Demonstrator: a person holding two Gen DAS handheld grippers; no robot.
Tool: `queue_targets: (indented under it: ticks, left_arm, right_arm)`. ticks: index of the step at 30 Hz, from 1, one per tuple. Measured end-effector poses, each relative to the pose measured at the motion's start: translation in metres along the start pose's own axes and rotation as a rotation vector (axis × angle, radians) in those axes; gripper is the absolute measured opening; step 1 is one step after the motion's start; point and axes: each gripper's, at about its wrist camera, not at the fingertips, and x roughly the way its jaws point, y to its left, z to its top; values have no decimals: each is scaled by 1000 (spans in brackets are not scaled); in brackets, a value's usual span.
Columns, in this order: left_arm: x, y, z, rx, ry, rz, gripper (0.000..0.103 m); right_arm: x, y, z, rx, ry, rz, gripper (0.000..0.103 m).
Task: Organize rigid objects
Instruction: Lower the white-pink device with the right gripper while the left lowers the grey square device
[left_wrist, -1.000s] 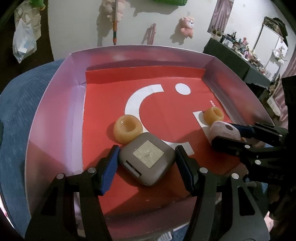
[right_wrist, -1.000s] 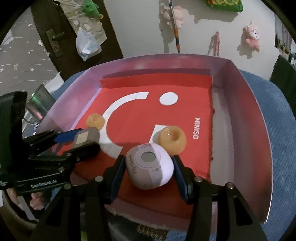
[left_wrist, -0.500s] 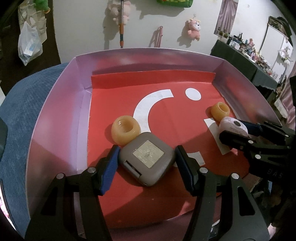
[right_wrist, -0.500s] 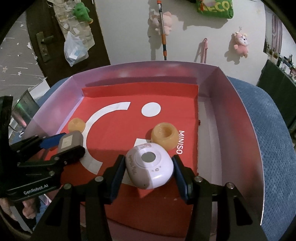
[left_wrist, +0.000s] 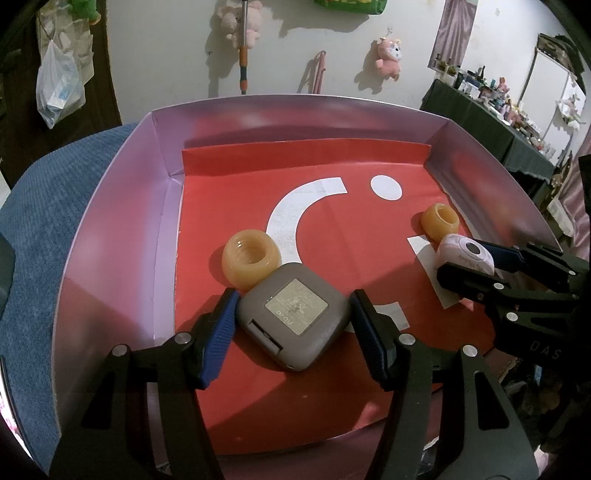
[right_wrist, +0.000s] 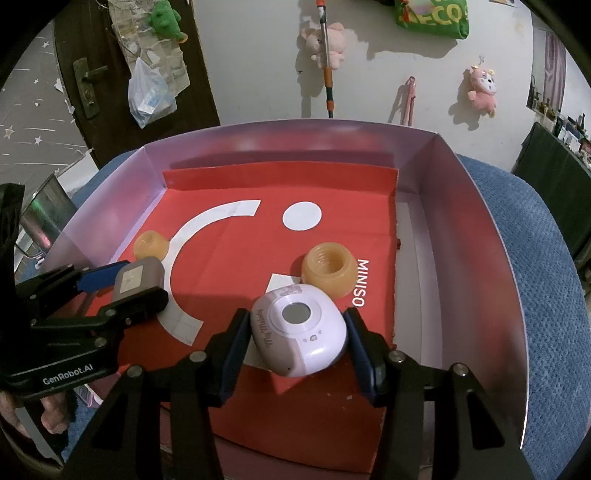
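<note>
the left gripper (left_wrist: 291, 317) fingers clasped the stiff grey case (left_wrist: 293, 319) by its flat sides; the right gripper (right_wrist: 297, 332) fingers clasped the smooth, slippery white case (right_wrist: 299, 328) near the tray (right_wrist: 480, 229) front.

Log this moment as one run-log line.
left gripper: shut on grey case | right gripper: shut on white case | both over box | two amber rings inside
</note>
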Motion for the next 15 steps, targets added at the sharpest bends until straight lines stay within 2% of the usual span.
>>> queue_targets:
  ticks: [15]
  left_arm:
    - [-5, -2, -1, 18, 3, 2, 64]
  right_arm:
    - [-4, -2, -3, 13, 5, 26, 55]
